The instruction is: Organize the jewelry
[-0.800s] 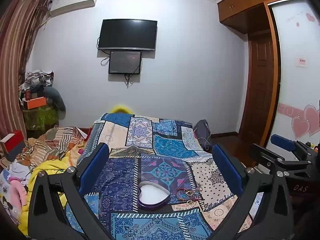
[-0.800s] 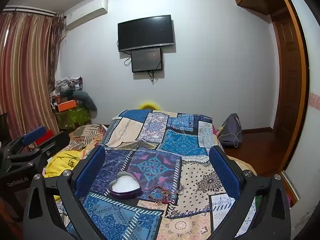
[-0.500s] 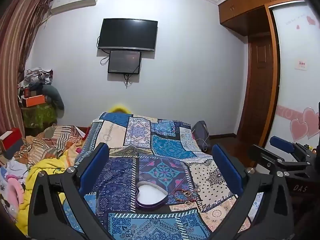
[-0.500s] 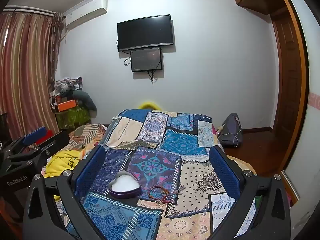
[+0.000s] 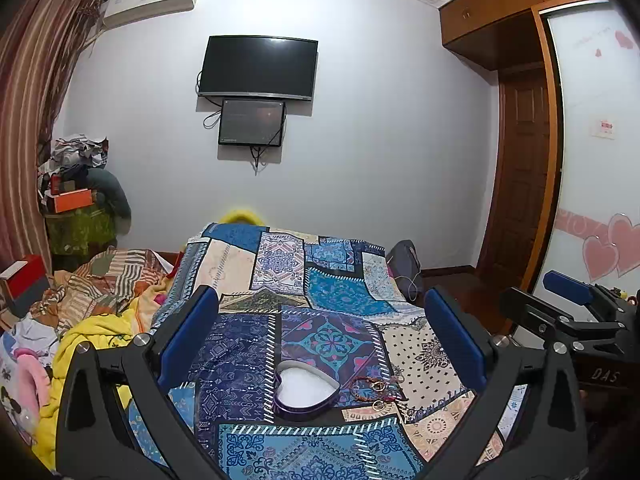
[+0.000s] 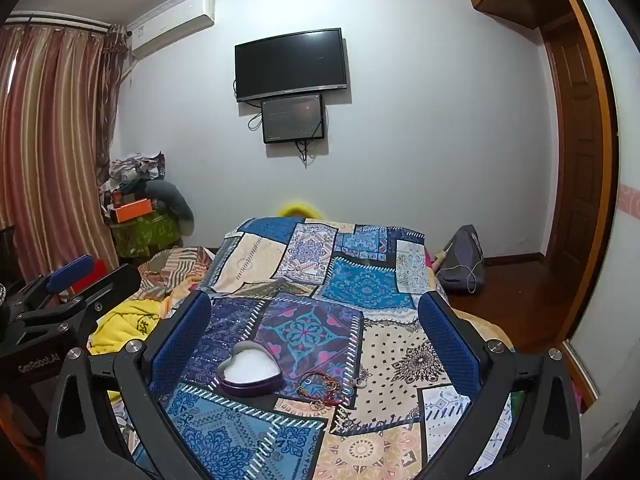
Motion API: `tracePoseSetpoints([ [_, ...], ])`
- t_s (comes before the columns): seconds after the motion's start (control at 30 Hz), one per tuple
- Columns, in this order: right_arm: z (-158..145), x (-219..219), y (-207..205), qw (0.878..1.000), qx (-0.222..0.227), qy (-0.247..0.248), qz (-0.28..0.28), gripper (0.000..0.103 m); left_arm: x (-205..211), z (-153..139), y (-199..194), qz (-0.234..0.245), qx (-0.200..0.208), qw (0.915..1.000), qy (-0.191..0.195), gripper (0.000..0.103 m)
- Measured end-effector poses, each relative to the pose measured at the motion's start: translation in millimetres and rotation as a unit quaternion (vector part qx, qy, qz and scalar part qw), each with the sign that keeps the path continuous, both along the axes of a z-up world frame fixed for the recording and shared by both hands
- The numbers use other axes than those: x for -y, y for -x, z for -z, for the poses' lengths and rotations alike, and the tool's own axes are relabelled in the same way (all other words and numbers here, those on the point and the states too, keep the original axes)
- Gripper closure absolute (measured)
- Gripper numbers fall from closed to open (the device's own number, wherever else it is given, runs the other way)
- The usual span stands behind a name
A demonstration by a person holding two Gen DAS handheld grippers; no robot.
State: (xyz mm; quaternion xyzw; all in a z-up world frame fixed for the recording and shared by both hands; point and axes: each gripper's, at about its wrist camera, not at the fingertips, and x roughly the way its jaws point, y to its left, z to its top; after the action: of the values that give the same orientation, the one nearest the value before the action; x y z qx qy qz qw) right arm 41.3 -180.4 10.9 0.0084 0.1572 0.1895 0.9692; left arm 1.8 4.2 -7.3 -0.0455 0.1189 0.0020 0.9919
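A heart-shaped tin [image 5: 306, 390], purple-walled and open on top, lies flat on the patchwork bedspread [image 5: 332, 292] with its point toward the camera and a white lining showing inside. Just to its right, apart from the wall, sits a small heap of jewelry: a red-and-brown beaded bracelet [image 5: 366, 383] lying in a loose loop, and thin gold hoops [image 5: 378, 403] beside and below it. From the right wrist view the tin [image 6: 250, 374] sits left of the bracelet [image 6: 320, 386]; the finer pieces are too small to tell.
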Motion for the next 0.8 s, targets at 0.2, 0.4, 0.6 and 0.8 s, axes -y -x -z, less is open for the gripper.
tracePoseSetpoints([
  [0.2, 1.6, -0.2, 0.0, 1.000, 0.000, 0.000, 0.000, 0.000, -0.3, -0.3, -0.6, -0.001, -0.001, 1.0000, -0.001, 0.000],
  [0.4, 1.2, 0.2, -0.8, 1.000, -0.001, -0.001, 0.001, 0.000, -0.5, 0.2, -1.5, -0.001, -0.001, 1.0000, -0.001, 0.000],
  [0.6, 2.2, -1.7, 0.5, 1.000, 0.000, 0.000, 0.000, 0.000, -0.6, -0.8, -2.7, -0.002, -0.001, 1.0000, 0.000, 0.000],
  [0.8, 4.8, -2.7, 2.3, 1.000, 0.000, -0.001, -0.001, 0.000, 0.1, 0.0, -2.1, -0.001, -0.001, 1.0000, -0.002, 0.000],
])
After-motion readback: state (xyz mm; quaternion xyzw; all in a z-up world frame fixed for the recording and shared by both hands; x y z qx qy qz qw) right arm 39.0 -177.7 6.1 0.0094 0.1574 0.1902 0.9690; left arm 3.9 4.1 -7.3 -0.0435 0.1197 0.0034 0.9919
